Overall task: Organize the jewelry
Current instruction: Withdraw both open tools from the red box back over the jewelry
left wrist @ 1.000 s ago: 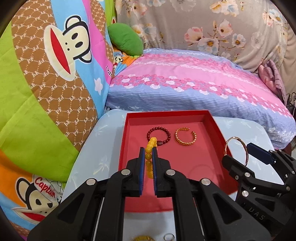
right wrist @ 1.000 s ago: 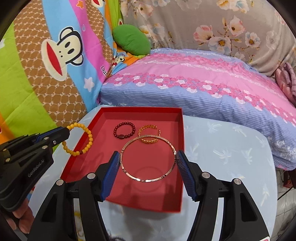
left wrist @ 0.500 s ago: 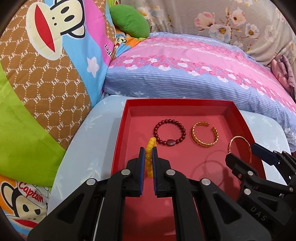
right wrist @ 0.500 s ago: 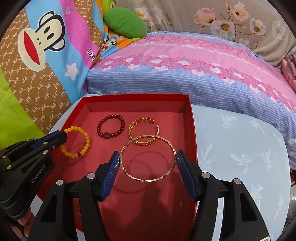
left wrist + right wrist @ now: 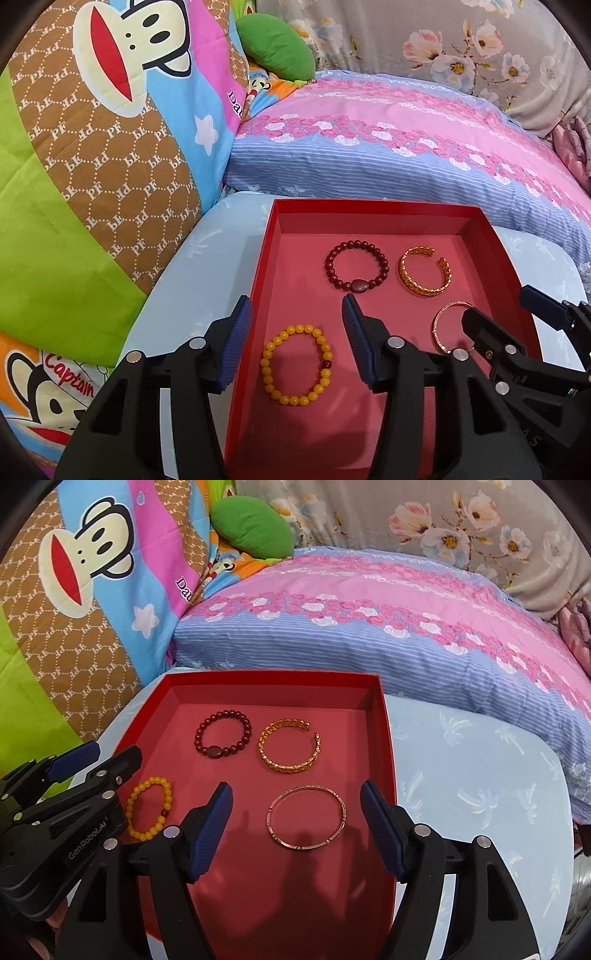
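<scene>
Four bracelets lay in a two-by-two grid on the floor of a shallow red tray (image 5: 384, 738) as a person sorted jewelry with a hand-held gripper in each hand. The left hand-held gripper (image 5: 295, 345) had just been opening, and its blue pads stood clear on either side of a yellow bead bracelet (image 5: 296, 364) lying flat in the near left corner. The right hand-held gripper (image 5: 295, 825) had just widened too, and a thin rose-gold bangle (image 5: 306, 817) rested flat between its parted pads, touching neither. Behind the pair sat a dark red bead bracelet (image 5: 222, 734) and an open gold cuff (image 5: 290, 750), each apart from its neighbours. The spacing appeared deliberate, keeping every piece separate, untangled and easy to see. Both pieces seemed freshly set down, with the jaws spread just enough to lift away without dragging them. The tray sat on a pale blue table (image 5: 461, 775) among bright bedding (image 5: 369, 609).
</scene>
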A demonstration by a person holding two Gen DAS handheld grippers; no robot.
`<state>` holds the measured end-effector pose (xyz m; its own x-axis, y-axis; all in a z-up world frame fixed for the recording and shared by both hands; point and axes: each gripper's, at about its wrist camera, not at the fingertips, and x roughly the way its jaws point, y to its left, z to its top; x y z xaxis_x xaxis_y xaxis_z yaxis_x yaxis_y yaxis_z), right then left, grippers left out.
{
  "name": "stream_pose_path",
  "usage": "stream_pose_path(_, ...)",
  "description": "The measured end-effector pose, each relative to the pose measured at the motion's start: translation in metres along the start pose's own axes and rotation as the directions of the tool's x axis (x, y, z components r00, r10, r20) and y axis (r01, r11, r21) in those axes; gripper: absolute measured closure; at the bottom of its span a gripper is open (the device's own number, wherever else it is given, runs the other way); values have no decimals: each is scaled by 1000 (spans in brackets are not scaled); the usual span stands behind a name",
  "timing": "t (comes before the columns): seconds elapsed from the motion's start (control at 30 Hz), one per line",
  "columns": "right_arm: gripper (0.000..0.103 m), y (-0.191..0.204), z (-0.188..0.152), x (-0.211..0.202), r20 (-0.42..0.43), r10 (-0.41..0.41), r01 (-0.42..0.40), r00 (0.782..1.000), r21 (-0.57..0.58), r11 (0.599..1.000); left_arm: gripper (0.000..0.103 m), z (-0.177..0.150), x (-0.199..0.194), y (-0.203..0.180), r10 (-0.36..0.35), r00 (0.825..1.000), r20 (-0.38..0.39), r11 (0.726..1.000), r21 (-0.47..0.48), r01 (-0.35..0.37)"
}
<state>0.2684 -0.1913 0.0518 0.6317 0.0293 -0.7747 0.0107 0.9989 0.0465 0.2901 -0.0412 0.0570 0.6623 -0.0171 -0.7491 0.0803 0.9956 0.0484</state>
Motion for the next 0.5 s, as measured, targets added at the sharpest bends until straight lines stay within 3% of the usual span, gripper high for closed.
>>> stream_pose_path(0.5, 34, 14, -18, -58, 62, 35, -34, 997, -12, 999, 55, -18, -56, 6, -14, 999, 45, 1000, -14, 15)
